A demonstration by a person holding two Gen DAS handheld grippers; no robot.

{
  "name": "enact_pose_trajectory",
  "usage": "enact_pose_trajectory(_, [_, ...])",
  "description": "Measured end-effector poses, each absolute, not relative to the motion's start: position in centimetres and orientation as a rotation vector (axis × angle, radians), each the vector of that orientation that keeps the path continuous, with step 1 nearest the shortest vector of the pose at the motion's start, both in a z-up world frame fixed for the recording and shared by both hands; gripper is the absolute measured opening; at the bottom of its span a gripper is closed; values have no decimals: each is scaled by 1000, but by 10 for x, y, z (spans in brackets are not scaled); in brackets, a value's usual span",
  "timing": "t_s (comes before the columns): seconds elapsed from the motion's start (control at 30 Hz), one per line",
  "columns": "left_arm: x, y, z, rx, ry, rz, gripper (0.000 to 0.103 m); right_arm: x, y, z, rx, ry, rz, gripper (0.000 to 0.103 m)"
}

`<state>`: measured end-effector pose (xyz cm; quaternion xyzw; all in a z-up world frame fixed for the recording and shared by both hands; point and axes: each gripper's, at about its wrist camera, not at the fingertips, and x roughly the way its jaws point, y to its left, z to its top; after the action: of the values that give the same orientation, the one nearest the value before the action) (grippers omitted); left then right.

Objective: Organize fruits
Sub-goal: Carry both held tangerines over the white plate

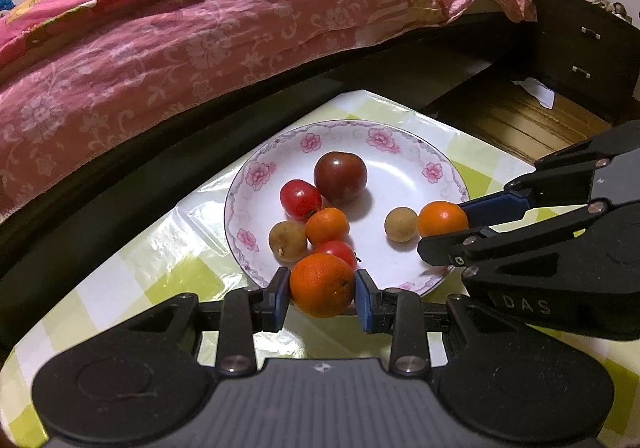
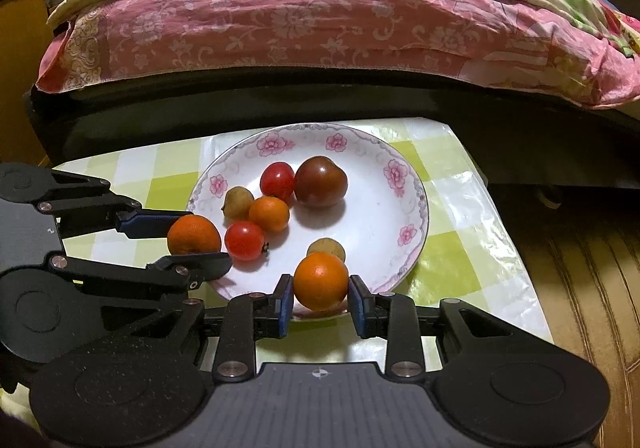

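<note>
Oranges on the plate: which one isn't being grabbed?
The small orange in the middle, touching the red tomatoes. The other two sit between gripper fingers.

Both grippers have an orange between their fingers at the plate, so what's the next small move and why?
Probably lower and release one at a time. The left gripper pinches an orange at the plate rim; the right gripper brackets another orange beside a small brown fruit. Opening the left first, toward the cluster, likely avoids crowding.

8 fruits [image 2: 276, 213] lie in the plate [image 2: 404, 216] on the table [image 2: 472, 248].
</note>
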<state>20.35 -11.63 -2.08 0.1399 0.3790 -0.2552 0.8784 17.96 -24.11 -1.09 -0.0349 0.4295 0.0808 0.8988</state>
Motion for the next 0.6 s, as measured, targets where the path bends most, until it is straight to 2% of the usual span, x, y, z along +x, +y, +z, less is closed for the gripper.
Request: enact_pose_trajectory(0.6, [219, -121, -31, 264, 803, -527, 41, 200, -246, -25, -59, 893, 149, 27])
